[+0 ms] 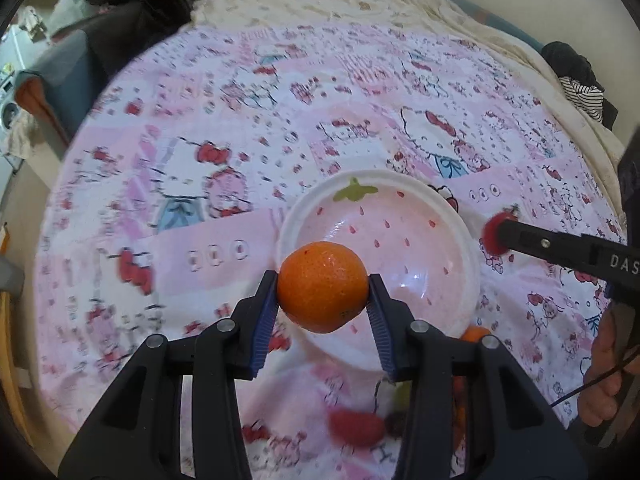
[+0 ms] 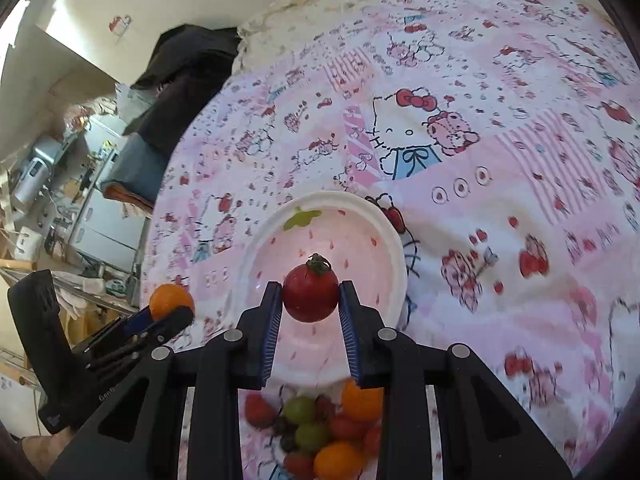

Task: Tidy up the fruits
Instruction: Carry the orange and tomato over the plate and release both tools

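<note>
Claws both clamping: left gripper [image 1: 322, 300] on orange [image 1: 322, 286], right gripper [image 2: 311, 300] on tomato [image 2: 311, 293]; approaching bowl [image 2: 394, 248] together, risking collision, tomato maybe getting squashed w/ tight grip.

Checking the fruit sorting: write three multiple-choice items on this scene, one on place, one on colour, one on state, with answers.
1. Where does the loose fruit pile lie?
A. in the bowl
B. on the cloth, nearer the cameras than the bowl
C. on the floor
2. The left gripper's fruit is:
A. orange
B. green
C. purple
3. The bowl is:
A. full
B. overturned
C. empty

B: the pile sits on the cloth below the bowl's rim.
A: it grips an orange.
C: only its painted inside shows.
</note>
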### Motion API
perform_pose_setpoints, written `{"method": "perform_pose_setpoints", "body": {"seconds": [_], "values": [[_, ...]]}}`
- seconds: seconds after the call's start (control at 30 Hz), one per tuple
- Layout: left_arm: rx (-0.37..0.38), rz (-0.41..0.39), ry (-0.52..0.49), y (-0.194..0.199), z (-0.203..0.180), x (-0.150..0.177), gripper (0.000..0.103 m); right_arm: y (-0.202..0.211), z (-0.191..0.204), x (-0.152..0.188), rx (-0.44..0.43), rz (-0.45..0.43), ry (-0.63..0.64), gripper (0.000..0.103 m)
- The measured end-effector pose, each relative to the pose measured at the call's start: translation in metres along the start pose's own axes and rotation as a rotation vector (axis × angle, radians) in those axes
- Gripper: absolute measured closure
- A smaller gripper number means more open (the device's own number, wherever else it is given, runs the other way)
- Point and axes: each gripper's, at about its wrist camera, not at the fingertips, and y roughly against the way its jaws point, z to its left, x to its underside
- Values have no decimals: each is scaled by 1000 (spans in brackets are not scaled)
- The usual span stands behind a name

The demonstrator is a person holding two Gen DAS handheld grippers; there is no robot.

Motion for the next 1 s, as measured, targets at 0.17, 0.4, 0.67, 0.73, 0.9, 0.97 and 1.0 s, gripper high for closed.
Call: {"method": "perform_pose_setpoints", "body": {"seconds": [0.17,0.4,0.67,0.73,0.9,0.97,1.0], "values": [[-8,25,-31,-32,-9,0,64,-36,-1,-13,18,57,8,73],[-1,40,-86,-61,-18,-7,63,-71,-4,-24,34,106,6,73],[-13,66,-90,-75,-16,-8,62,-88,-18,-24,50,157,-37,72],[-16,68,-82,-77,-15,-8,62,-89,-19,-23,54,159,-40,70],[-1,38,-81,-70,-15,-10,25,-90,-18,-23,41,165,-47,69],[-2,17,-76,-66,-16,-12,17,-89,-18,-24,29,166,-51,59],[4,14,-74,-64,-16,-13,17,-88,-18,-24,23,159,-57,40]]}}
